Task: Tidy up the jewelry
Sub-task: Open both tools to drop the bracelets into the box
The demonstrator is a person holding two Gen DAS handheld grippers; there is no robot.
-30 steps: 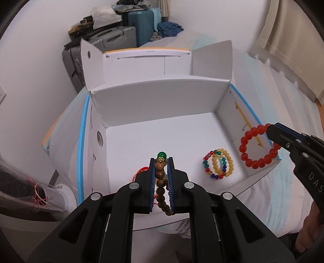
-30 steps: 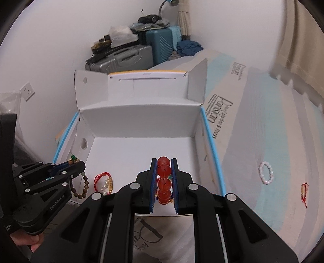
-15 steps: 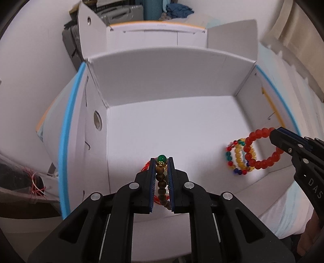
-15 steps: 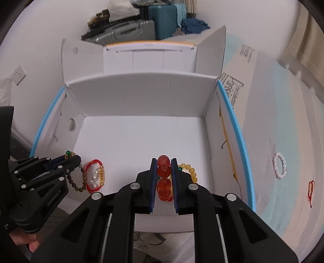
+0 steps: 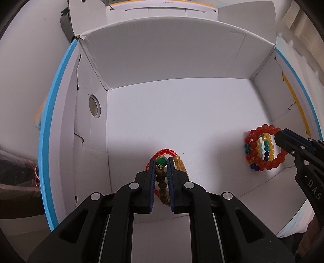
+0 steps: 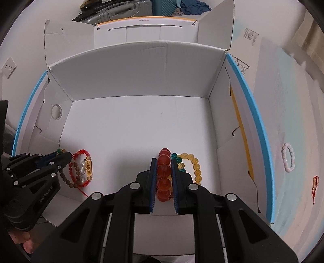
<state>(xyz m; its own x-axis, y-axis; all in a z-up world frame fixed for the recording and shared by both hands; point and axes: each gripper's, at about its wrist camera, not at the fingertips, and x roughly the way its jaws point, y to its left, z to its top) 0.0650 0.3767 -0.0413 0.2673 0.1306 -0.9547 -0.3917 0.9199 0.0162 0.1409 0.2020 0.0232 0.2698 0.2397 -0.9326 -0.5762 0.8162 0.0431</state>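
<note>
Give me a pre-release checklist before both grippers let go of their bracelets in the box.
1. Left gripper clamps the wooden bead bracelet: ok.
2. Right gripper clamps the red bead bracelet: ok.
3. Both inside the white cardboard box: ok.
4. Bracelets touching the floor: cannot tell.
5. Drop spots free: not ok; red cord bracelet under left, multicolour bead bracelet under right.
6. Grippers apart: ok.

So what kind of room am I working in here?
Probably a bedroom at home: a white cardboard box sits on a pale blue bed sheet, with grey hard-shell suitcases and folded blue clothes stacked against the wall.
</note>
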